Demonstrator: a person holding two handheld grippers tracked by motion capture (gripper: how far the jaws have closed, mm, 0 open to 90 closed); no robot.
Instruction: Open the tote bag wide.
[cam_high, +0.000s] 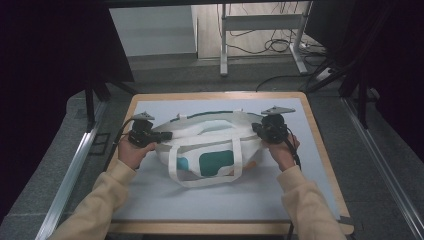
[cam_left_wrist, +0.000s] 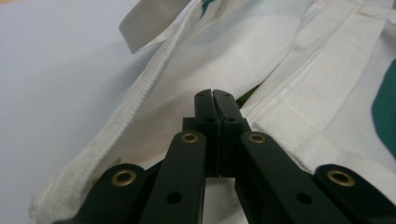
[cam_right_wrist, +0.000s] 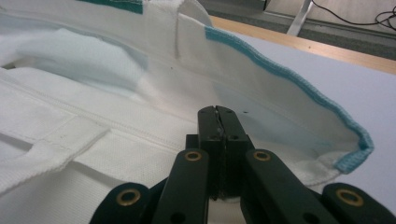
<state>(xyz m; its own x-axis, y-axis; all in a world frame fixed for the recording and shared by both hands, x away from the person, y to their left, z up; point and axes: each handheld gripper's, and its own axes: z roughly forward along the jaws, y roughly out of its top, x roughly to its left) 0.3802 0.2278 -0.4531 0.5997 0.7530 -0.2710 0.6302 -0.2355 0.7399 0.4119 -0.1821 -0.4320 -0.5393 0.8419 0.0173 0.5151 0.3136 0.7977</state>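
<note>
Both forearms come in from the near edge, sleeves angled inward and forward, wrists roughly level. The left hand (cam_high: 131, 151) holds the left claw (cam_high: 164, 135) pointing right, toward the middle; the right hand (cam_high: 281, 150) holds the right claw (cam_high: 256, 127) pointing left. In each gripper view the two black jaws are pressed together, tips meeting, with white cloth beneath them.
</note>
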